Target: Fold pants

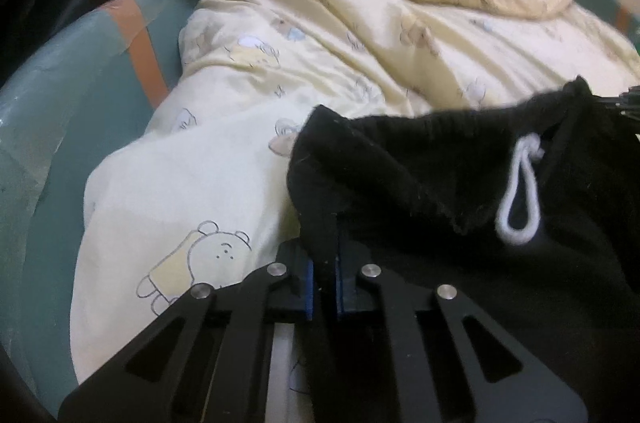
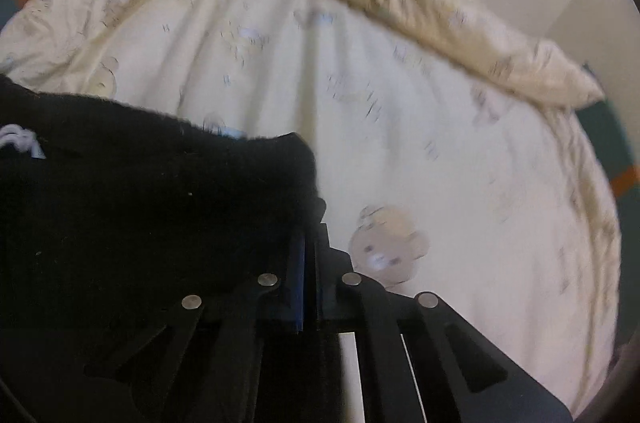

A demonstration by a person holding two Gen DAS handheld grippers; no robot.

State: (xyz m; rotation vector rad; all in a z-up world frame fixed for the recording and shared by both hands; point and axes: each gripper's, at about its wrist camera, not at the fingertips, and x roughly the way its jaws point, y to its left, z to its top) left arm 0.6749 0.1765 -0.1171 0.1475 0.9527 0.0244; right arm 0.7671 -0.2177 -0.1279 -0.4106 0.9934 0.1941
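My left hand-held gripper point(image 1: 325, 255) is clenched on the black pants point(image 1: 460, 183): a fold of the waistband edge runs down between the blue pads, which press it from both sides. From there the waistband stretches away to the right, slightly raised above the bedding, and its white drawstring point(image 1: 518, 199) hangs in a loop against the dark cloth near the middle of the waist.

My right hand-held gripper point(image 2: 308, 251) is clenched too, pinching the other end of the same waistband; in the right wrist view the pants point(image 2: 140, 203) bunch up over my left finger and fill the lower left, with a bit of the white drawstring point(image 2: 18, 139) showing at the far left edge. That view is blurred, so finer detail of the grip is hard to read.

Under the pants lies a pale yellow duvet point(image 1: 300, 63) printed with little bears, rumpled and rolled up along its far edge. A teal sheet point(image 1: 60, 127) with an orange stripe shows beside it on the bed.
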